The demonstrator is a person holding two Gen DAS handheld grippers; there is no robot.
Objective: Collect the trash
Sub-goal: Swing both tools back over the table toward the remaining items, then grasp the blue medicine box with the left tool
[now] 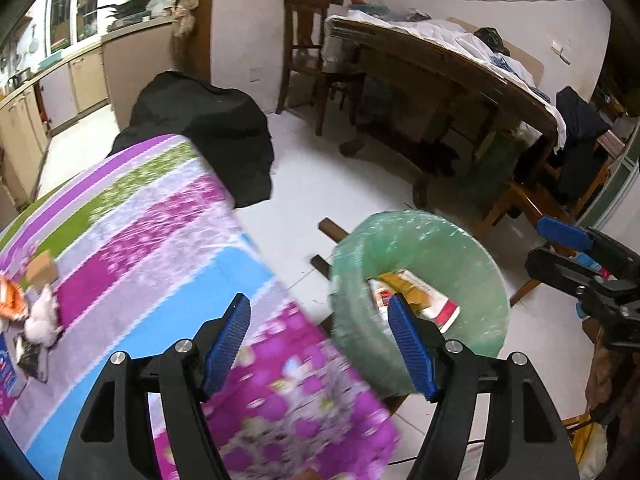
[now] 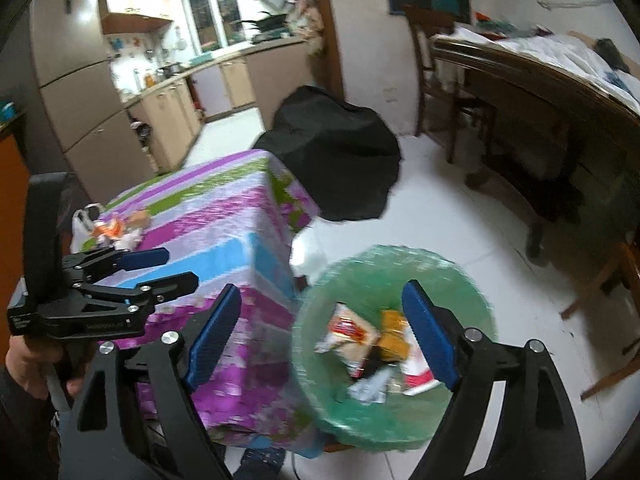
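Green bag lines the trash bin (image 1: 416, 280) just ahead of my left gripper (image 1: 320, 344), whose fingers stand apart and hold nothing. Wrappers already lie in the bin. More trash (image 1: 28, 308) waits far off to its left on the striped tablecloth (image 1: 160, 240).

My right gripper (image 2: 320, 336) hangs over the bin (image 2: 396, 344), apart and bare too. The table corner sits between it and the leftover trash (image 2: 116, 230).

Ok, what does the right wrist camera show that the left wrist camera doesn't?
Only the right wrist view shows the person's hand gripping the left gripper, the tall cabinet, and most of the wrappers in the bin. Only the left wrist view shows the right gripper from the side. Both show the green-lined bin, the striped tablecloth, leftover trash on the table and the black bag.
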